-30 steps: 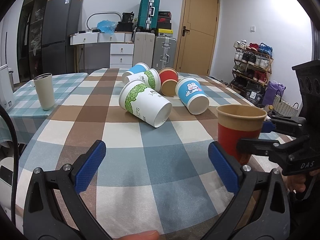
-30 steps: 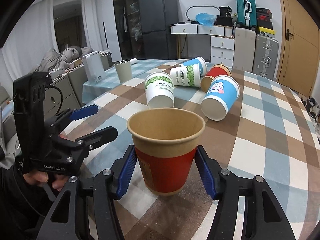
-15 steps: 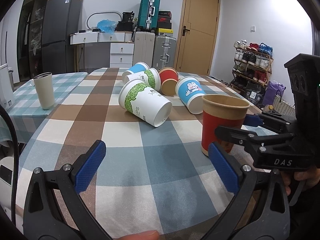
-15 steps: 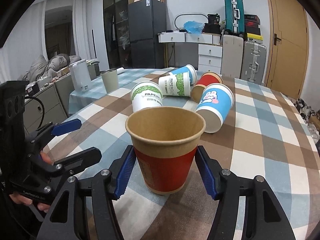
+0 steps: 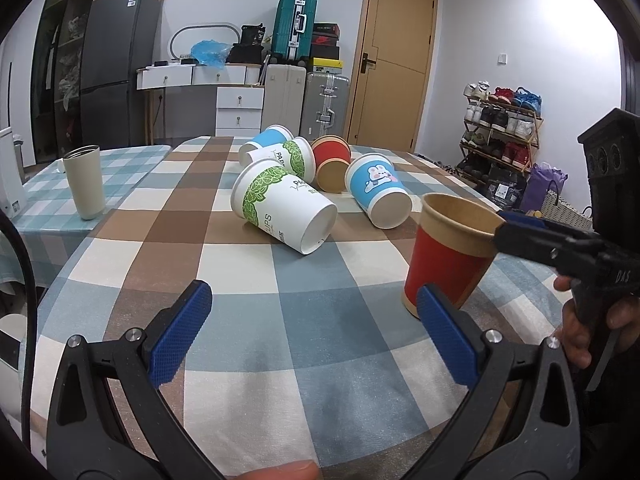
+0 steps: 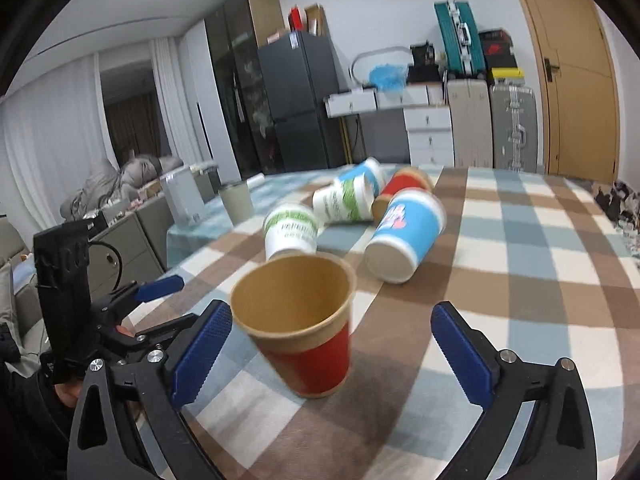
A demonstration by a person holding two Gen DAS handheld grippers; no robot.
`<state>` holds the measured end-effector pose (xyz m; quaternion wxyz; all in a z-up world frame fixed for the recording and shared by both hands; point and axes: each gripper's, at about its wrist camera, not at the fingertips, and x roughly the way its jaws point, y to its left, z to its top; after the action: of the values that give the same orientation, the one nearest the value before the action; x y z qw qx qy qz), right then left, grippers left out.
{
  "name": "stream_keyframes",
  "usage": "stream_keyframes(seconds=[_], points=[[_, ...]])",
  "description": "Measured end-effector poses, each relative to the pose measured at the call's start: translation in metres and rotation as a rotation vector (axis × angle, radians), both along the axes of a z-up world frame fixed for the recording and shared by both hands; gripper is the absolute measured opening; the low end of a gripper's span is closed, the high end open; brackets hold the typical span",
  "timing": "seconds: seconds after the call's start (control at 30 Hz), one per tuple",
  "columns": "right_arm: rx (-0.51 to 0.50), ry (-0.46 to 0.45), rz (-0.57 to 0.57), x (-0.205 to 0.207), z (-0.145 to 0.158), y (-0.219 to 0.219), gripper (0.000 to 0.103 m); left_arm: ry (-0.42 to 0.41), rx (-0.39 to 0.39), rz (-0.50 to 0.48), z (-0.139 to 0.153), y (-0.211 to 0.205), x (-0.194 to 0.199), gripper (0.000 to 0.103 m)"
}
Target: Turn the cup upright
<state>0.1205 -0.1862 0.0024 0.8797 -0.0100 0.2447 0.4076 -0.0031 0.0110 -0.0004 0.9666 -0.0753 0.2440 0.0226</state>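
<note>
The right claw (image 6: 332,356) stands spread wide, its blue pads clear of the red cup (image 6: 304,328) that sits between them, mouth up, nearer the claw's left pad than its right. In the left wrist view one right-claw finger looks to lie at the rim of the cup (image 5: 452,256), though actual contact cannot be confirmed. The cup leans a little in both views, and the right wrist view is motion-blurred, so whether its base sits flat on the checked bench (image 6: 520,280) is not certain.

The left claw (image 5: 316,328) is also spread and holds nothing; the red cup stands just ahead of its right pad.

Judged risks from here: if that finger drags on the rim as the right claw pulls away, the light paper cup could tip back over. A tilted base would make this more likely. The left claw's right pad is close enough that a careless sideways move could knock it too.

Ahead of both claws lie more cups on their sides, among them the green leaf cup (image 5: 284,208) and the blue rabbit cup (image 5: 378,194), packed near each other; reaching for one may roll a neighbour.
</note>
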Motion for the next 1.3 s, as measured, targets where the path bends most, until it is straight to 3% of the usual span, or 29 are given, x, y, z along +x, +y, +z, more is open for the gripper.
stream_keyframes(seconds=[0.47, 1.3], points=[[0.038, -0.061, 0.035, -0.010, -0.002, -0.012, 0.103, -0.021, -0.009, -0.009, 0.002, -0.003, -0.002, 0.102], [0.057, -0.052, 0.039, -0.008, -0.004, -0.014, 0.103, -0.032, -0.019, -0.013, 0.006, -0.003, -0.002, 0.102]])
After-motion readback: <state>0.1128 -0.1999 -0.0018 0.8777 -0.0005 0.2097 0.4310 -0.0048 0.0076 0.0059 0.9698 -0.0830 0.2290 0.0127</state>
